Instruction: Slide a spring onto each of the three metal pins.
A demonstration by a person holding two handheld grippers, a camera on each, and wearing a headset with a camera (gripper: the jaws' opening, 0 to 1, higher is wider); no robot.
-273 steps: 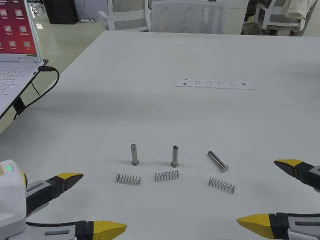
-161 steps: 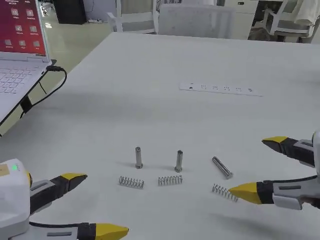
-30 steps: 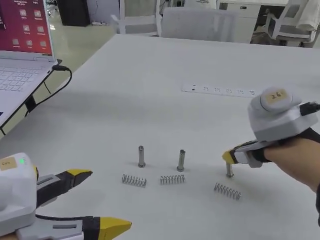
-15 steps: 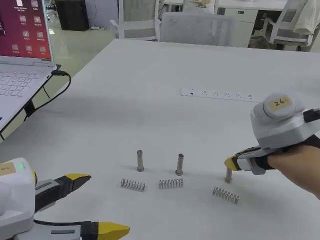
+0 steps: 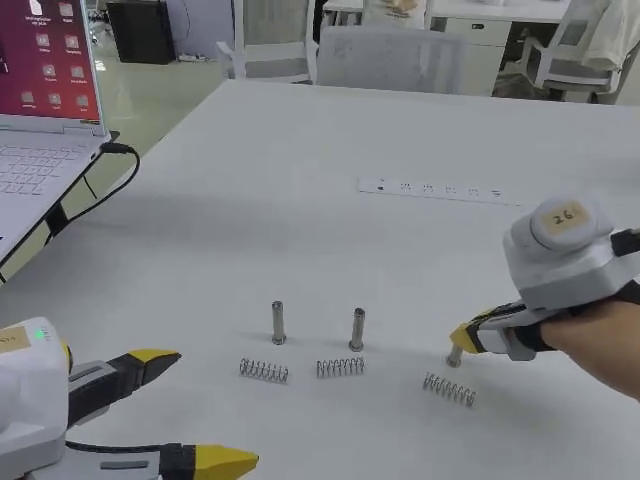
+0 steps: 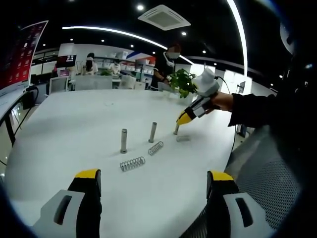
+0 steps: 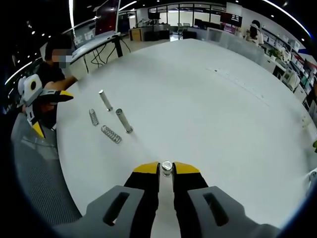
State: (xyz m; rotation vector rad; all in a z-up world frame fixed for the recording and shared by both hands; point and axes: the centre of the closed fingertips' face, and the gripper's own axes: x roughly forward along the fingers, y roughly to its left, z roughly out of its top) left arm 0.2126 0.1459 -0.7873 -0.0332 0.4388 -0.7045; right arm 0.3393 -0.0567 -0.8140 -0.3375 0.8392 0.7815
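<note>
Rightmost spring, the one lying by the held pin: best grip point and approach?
Near one end of the rightmost spring, jaws across the coils, coming down from above. It lies flat on the table, and an end grip leaves the other opening free for the pin in the right gripper.

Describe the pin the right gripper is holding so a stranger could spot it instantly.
On the white table, three metal pins stand in a row near the person. It is the right-end pin, the one pinched in the yellow tips of the right gripper; the other two stand free.
</note>
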